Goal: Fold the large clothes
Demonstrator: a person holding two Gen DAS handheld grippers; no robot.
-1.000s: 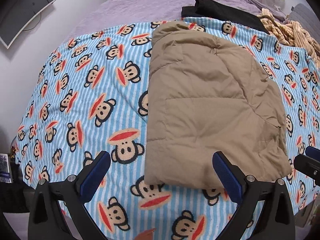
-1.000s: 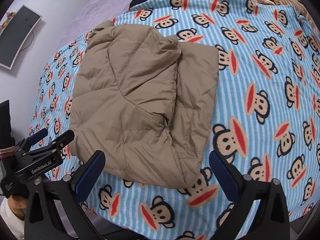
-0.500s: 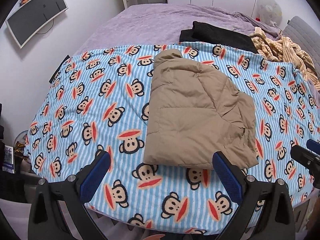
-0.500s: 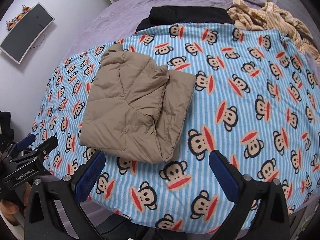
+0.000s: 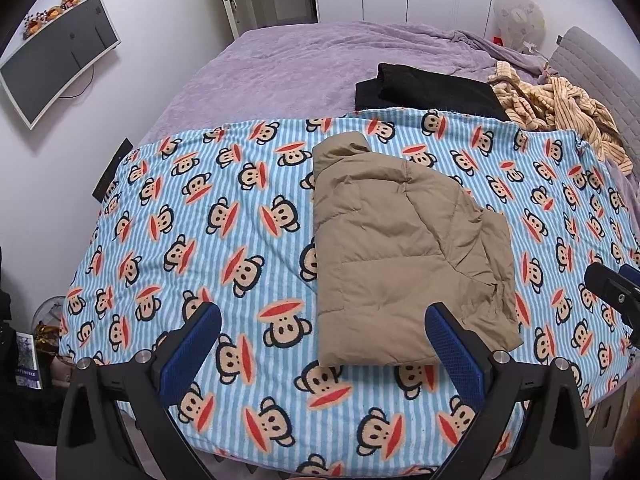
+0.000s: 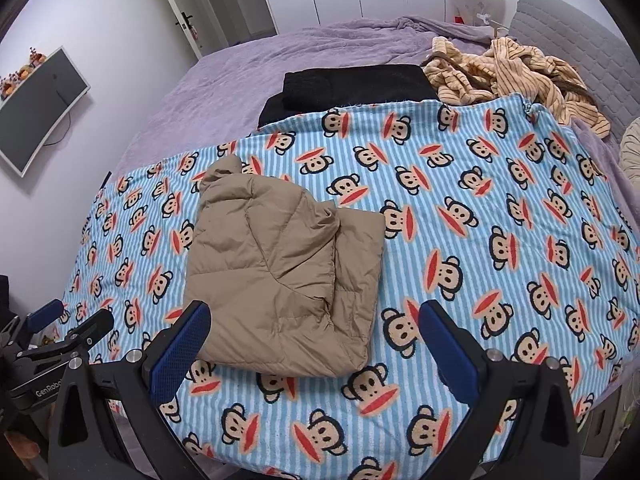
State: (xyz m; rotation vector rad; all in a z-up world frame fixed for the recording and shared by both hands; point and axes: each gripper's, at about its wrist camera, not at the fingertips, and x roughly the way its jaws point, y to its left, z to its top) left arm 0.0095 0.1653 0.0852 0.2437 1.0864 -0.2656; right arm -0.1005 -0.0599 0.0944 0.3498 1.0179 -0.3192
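A tan puffer jacket (image 5: 404,256) lies folded into a compact rectangle on a blue striped monkey-print blanket (image 5: 240,220). It also shows in the right wrist view (image 6: 284,276). My left gripper (image 5: 326,350) is open and empty, held back above the bed's near edge, short of the jacket. My right gripper (image 6: 314,346) is open and empty, also back from the jacket's near edge. The left gripper shows at the left edge of the right wrist view (image 6: 60,328). The right gripper's tip shows at the right edge of the left wrist view (image 5: 612,292).
The blanket (image 6: 500,220) covers a purple bed (image 5: 300,60). A folded black garment (image 5: 432,90) and a crumpled beige striped garment (image 5: 560,108) lie at the far side. A monitor (image 5: 52,64) hangs on the left wall. A grey headboard (image 6: 568,40) is at the right.
Both grippers have pulled back and up from the jacket, so more of the bed and room shows. The jacket lies as it did.
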